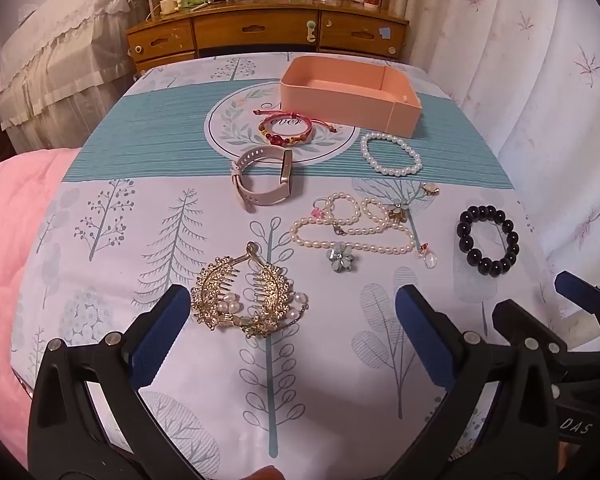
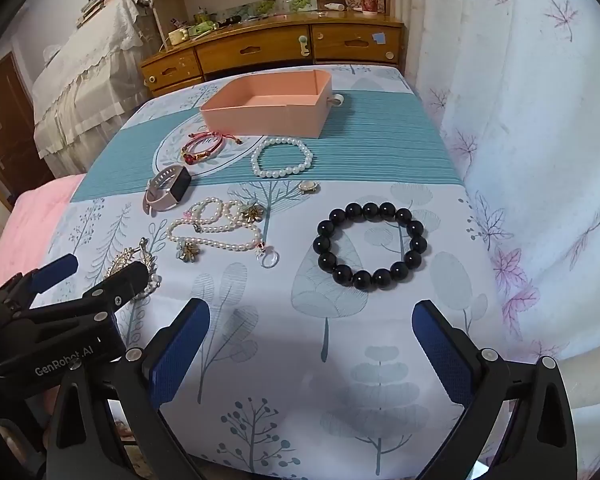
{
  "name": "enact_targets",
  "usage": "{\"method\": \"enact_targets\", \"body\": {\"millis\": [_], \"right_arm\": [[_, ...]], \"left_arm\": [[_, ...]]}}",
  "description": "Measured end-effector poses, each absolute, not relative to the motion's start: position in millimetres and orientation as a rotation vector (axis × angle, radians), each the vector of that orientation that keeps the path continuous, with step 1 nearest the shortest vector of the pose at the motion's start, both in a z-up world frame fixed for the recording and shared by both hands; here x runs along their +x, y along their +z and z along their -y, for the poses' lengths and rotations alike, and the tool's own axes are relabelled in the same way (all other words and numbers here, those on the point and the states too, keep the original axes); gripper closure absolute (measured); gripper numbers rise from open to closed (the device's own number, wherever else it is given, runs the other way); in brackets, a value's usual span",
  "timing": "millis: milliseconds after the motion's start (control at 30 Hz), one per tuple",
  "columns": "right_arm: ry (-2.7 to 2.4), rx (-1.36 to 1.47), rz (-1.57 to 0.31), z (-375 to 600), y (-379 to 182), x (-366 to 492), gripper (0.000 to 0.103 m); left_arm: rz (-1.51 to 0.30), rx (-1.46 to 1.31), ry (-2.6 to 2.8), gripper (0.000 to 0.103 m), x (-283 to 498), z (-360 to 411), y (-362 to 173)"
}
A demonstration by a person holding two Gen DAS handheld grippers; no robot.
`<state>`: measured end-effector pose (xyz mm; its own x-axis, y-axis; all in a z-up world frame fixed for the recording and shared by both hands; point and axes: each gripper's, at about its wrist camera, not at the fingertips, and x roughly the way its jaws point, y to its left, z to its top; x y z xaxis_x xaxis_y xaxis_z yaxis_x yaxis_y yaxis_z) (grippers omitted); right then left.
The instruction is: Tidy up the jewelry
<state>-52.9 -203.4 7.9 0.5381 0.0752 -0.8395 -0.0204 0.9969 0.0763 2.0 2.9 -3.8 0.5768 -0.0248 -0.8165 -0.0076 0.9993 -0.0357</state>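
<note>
Jewelry (image 1: pixel 352 228) lies spread beside pink box (image 1: pixel 350 94).

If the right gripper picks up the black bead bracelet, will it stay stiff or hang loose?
The black bead bracelet would probably sag, since it looks like separate beads on a string. Its glossy round beads may slip between the pads. Pushed, it would likely slide across the cloth rather than roll.

Ahead of my jaws, a wooden dresser (image 1: pixel 260 32) with drawers stands against the wall. A leaf-print white curtain (image 2: pixel 520 120) hangs to my right. Lace-covered furniture (image 1: pixel 60 40) stands to my left.
</note>
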Motion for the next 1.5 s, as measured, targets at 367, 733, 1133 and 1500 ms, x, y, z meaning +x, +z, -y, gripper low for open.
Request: {"method": "enact_targets", "body": {"millis": [367,733,1133,1500], "right_arm": [[0.056,0.071,-1.01,201,3,-51,0.001],[0.048,0.049,-1.02,196,-1,-46,0.001],[0.058,0.066,-1.035,197,-8,-42,0.001],[0.077,0.083,-1.039,197,-14,-40,0.006]], "left_arm": [[-0.97,-0.037,-0.019,0.001,5,-5,-8],[-0.983,-0.046,-0.012,0.001,9,-8,-12],[-0.992,-0.041,-0.008,0.001,11,-9,-15],[-0.992,-0.041,-0.008,0.001,11,-10,-16]]}}
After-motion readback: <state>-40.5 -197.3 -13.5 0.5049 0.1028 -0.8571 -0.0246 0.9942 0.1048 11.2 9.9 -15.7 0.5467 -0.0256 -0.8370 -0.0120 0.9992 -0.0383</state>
